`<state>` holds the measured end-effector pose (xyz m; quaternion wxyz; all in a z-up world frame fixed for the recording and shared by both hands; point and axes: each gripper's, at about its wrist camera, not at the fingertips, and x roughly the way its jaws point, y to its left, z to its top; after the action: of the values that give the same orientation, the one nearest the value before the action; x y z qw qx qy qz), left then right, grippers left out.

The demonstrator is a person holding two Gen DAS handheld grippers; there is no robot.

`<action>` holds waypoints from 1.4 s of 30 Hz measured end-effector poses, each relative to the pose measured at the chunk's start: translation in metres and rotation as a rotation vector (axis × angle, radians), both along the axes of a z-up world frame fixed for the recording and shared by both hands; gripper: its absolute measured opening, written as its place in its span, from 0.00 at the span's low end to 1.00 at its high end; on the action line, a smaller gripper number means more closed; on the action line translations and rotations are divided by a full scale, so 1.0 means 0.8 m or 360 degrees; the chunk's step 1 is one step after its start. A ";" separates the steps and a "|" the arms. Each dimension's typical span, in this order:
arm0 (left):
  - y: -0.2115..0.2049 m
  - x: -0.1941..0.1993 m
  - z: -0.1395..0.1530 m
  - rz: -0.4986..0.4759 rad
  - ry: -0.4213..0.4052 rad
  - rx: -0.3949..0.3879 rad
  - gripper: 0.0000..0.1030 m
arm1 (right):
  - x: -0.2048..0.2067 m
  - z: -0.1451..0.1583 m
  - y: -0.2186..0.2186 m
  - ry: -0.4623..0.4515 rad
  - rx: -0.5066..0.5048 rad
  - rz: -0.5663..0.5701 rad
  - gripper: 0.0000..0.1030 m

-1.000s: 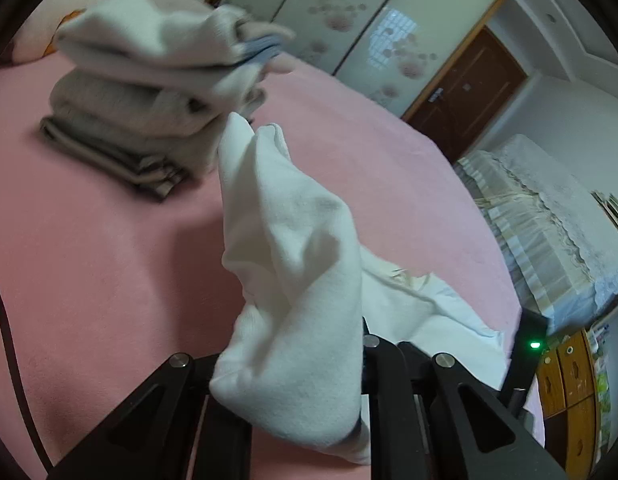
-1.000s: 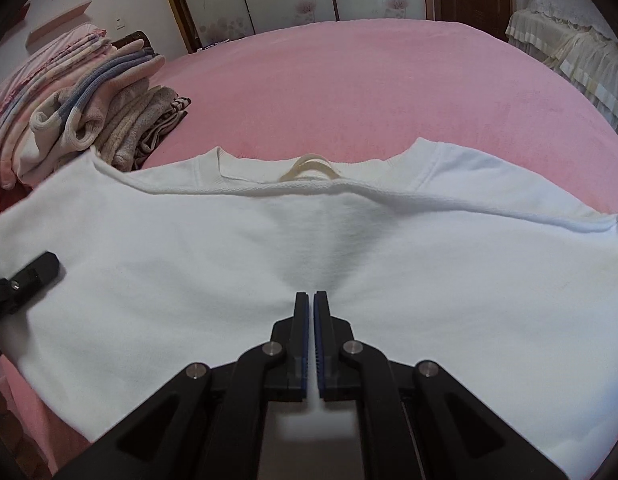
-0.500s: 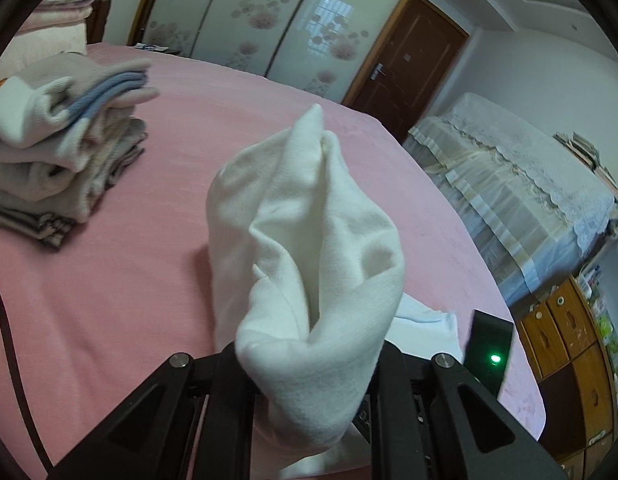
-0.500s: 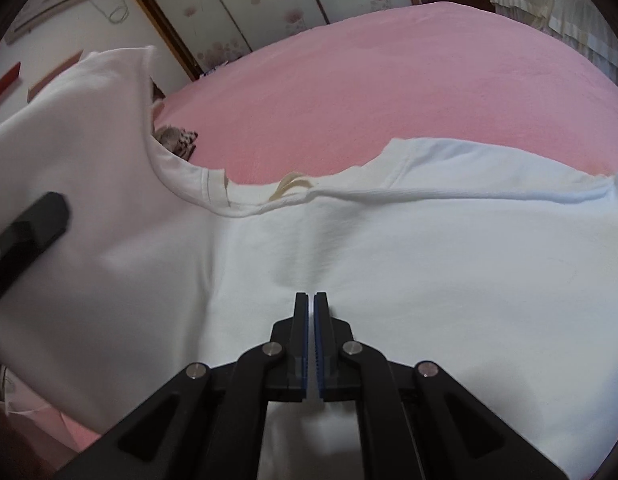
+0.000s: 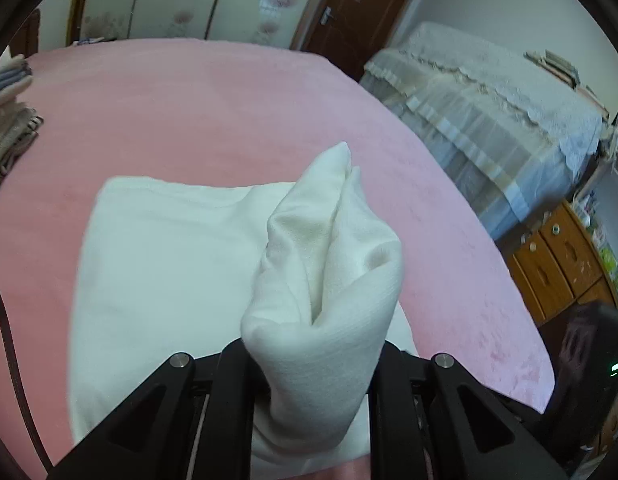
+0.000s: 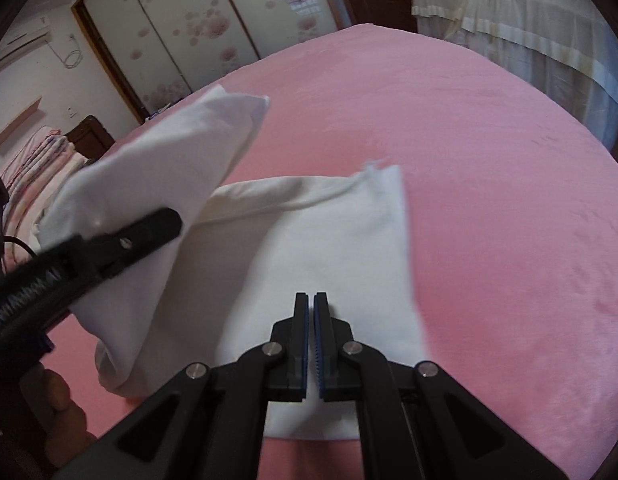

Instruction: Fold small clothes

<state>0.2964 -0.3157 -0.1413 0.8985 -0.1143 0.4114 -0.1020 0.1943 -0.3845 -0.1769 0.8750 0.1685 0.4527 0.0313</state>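
Left wrist view shows the left gripper (image 5: 309, 364) clamped on a bunched fold of the white cotton T-shirt (image 5: 157, 264); the held cloth stands up in a cone between the two black fingers (image 5: 233, 392) and hides the tips. The other part of this garment lies flat on the pink plush bedspread (image 5: 213, 104), just in front and to the left of the tongs. A stack of folded striped clothes (image 5: 9, 120) sits at the far left edge, well apart from the shirt.

Right wrist view shows the right gripper (image 6: 311, 304) with its blue-padded jaws nearly pressed together and nothing between them; its tips are over the flat white panel (image 6: 341, 248), near its front edge. On the left of this view the left gripper (image 6: 149, 232) holds the lifted flap above the bedspread (image 6: 489, 160)
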 end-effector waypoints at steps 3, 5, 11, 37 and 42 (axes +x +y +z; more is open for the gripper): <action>-0.025 -0.003 -0.018 -0.0040 0.0047 0.0084 0.11 | -0.013 0.000 -0.027 -0.0007 0.0010 -0.0046 0.03; -0.031 -0.006 -0.026 -0.0043 0.0055 0.0121 0.11 | -0.022 0.002 -0.037 -0.0010 0.0013 -0.0064 0.03; -0.043 -0.012 -0.013 -0.0029 -0.0001 0.0180 0.11 | -0.022 -0.003 -0.044 -0.0012 0.0042 -0.0075 0.03; -0.063 -0.068 -0.009 -0.0374 -0.0042 0.0097 0.43 | -0.038 0.009 -0.061 -0.0001 -0.0096 -0.0131 0.03; -0.064 -0.092 -0.005 -0.0499 -0.0067 0.0063 0.47 | -0.046 0.019 -0.069 -0.0009 -0.0114 -0.0150 0.03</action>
<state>0.2226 -0.3671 -0.1454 0.8820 -0.0287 0.4074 -0.2351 0.1579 -0.4399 -0.1617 0.8823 0.1580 0.4425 -0.0257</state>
